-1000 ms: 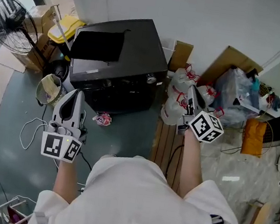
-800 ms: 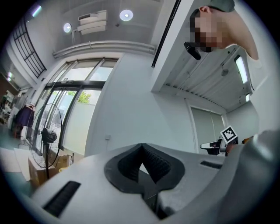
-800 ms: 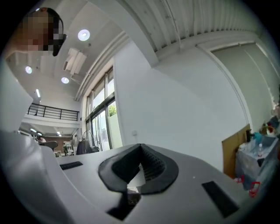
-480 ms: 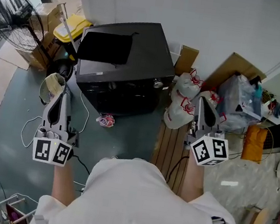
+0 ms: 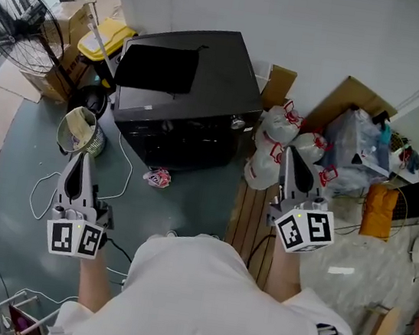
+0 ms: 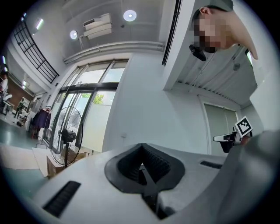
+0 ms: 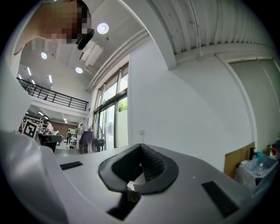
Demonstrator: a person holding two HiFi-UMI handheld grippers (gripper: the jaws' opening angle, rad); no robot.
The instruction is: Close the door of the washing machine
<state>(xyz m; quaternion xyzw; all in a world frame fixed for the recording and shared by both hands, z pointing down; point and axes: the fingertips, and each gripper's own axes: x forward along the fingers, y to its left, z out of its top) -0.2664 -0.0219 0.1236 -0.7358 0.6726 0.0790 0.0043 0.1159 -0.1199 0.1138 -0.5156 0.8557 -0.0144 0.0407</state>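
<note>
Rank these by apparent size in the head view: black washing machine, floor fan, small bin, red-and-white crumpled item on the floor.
1. black washing machine
2. floor fan, though the frame edge cuts it off
3. small bin
4. red-and-white crumpled item

We're in a white short-sleeved shirt [image 5: 199, 293]. Left gripper [image 5: 79, 161] and right gripper [image 5: 289, 155]: white shells, black pads [image 6: 155, 162], black-and-white marker cubes [image 5: 305, 229].

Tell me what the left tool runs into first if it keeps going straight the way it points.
Probably the white wall: the left tool points roughly level at it, with the fan off to the side. The bucket ahead looks to sit below that line, though depth is unclear.
</note>
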